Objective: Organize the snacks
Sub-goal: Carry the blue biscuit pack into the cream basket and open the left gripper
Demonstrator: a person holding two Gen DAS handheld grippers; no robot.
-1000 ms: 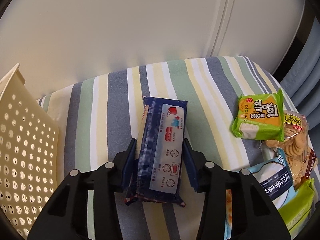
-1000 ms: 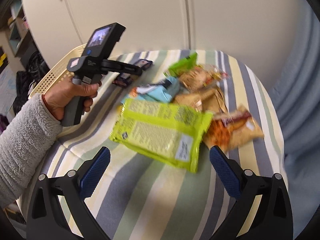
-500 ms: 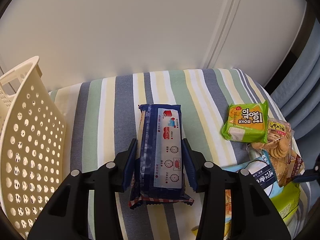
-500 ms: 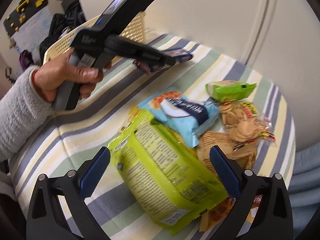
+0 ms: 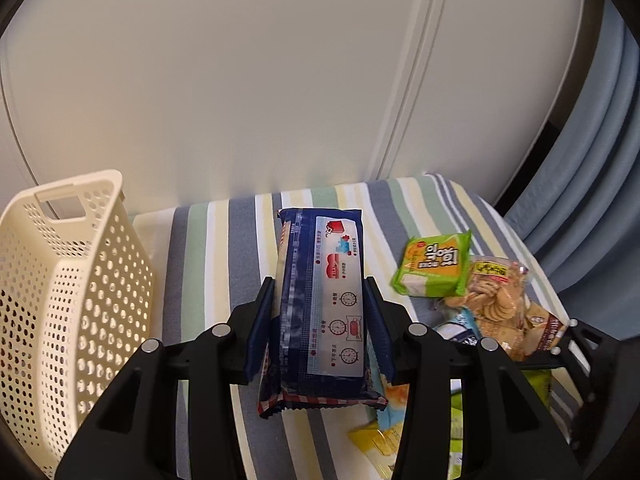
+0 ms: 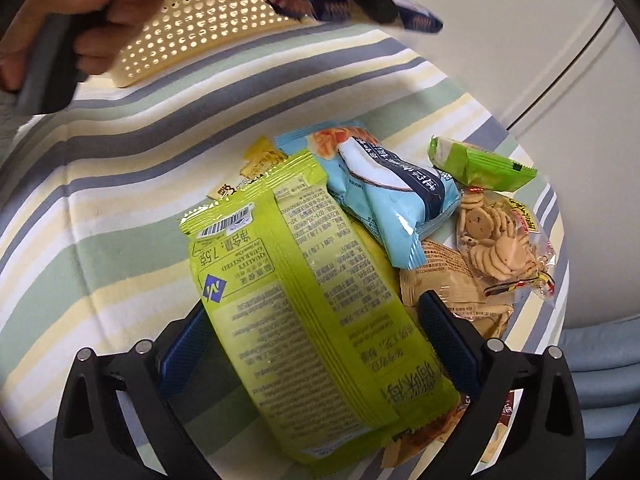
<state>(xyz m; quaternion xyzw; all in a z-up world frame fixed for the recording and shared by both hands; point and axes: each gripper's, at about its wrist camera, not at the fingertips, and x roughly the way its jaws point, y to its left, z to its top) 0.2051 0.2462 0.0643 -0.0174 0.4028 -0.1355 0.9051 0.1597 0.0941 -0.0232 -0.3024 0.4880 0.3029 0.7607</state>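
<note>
Blue packet (image 5: 320, 304) clamped in left claw (image 5: 320, 320), right claw (image 6: 316, 344) straddling lime bag (image 6: 320, 300)

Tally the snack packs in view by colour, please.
Green: 2, large lime bag, small green pack
Blue: 2, dark blue pack, light blue pack
Yellow: 1, yellow pack
Clear: 1, biscuit bag
Tan: 1, tan pack
Total: 7 visible; others may lie hidden beneath.

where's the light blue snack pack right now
In the right wrist view the light blue snack pack lies in the middle of the pile on the striped cloth, resting partly on the big lime-green bag, with the clear bag of small biscuits to its right.
</note>
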